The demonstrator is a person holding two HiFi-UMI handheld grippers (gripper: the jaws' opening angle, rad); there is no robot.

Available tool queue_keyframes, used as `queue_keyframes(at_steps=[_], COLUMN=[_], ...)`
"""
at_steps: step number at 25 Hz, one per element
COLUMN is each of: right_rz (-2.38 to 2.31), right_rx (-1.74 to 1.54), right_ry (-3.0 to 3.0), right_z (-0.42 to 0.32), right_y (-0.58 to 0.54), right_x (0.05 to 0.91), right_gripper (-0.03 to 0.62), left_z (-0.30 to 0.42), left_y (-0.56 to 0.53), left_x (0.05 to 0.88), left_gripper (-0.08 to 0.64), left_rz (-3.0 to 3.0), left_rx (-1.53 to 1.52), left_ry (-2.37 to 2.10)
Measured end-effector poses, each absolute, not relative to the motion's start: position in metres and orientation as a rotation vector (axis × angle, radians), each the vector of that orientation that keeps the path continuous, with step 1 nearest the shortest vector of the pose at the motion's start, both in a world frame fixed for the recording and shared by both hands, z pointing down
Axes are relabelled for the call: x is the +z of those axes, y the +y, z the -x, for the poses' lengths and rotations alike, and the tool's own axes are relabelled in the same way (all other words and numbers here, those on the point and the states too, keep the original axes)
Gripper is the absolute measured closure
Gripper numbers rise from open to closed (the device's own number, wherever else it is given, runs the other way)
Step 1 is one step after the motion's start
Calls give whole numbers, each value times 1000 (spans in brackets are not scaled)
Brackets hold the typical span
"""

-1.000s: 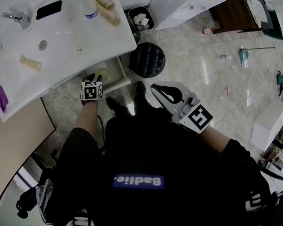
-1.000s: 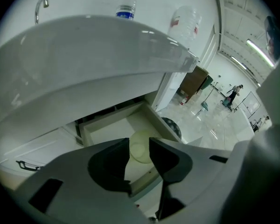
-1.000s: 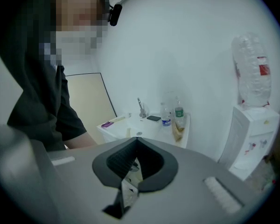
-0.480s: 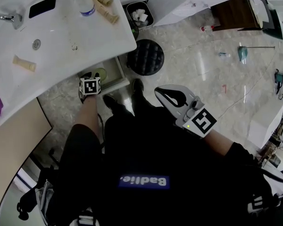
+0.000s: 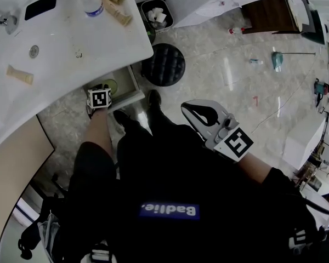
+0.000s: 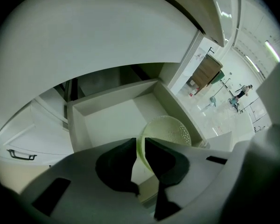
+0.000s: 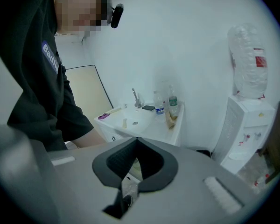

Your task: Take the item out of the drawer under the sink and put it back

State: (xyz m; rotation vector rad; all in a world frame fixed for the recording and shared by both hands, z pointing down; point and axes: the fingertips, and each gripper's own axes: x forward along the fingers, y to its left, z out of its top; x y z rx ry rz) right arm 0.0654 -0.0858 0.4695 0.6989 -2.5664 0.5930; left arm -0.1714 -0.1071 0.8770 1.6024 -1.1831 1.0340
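Observation:
The drawer (image 5: 132, 86) under the sink counter (image 5: 71, 43) stands pulled out. A pale green perforated bowl (image 5: 111, 85) lies in its right part. My left gripper (image 5: 104, 87) reaches down into the drawer. In the left gripper view the bowl (image 6: 170, 132) has its rim standing between the jaws of the left gripper (image 6: 139, 143), which are closing and pinch the rim at their tips. The drawer floor (image 6: 107, 120) beside the bowl is bare. My right gripper (image 5: 193, 109) hangs over the floor to the right, shut and empty, and the right gripper (image 7: 136, 141) faces the sink.
A black round stool (image 5: 163, 64) stands right of the drawer, with a small bin (image 5: 153, 15) behind it. A bottle (image 5: 89, 1), a phone (image 5: 40, 6) and wooden pieces lie on the counter. The person's shoes (image 5: 152, 100) are in front of the drawer. A water dispenser (image 7: 245, 120) stands right of the sink.
The head view has drifted, so the counter sits further left and up. The left gripper stays at the drawer by the green bowl. The right gripper has barely moved.

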Motion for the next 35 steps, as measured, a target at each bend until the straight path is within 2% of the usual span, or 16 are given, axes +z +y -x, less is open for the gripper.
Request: queue_keyframes(at_steps=[2,6,20,35], right_rz=[-691,-698,-697,-605], right_rx=[590,574,504,414], right_ry=[-2564,-2572,-2698,-2820], right_z=[-66,-69,-65,-22], right_y=[-85,-84,-69,-55], right_x=[470,462,423,394], right_gripper=[597,597,597,597], left_z=[172,175,165,129], left_y=[-106,-102,-94,-87], left_x=[876,869,778,594], left_gripper=[525,535,537,537], left_rz=[-1608,-1623,-1746,-2034], left_rx=[1052,1073,941,554], left_ry=[-1178,-1187,-1284,-1406])
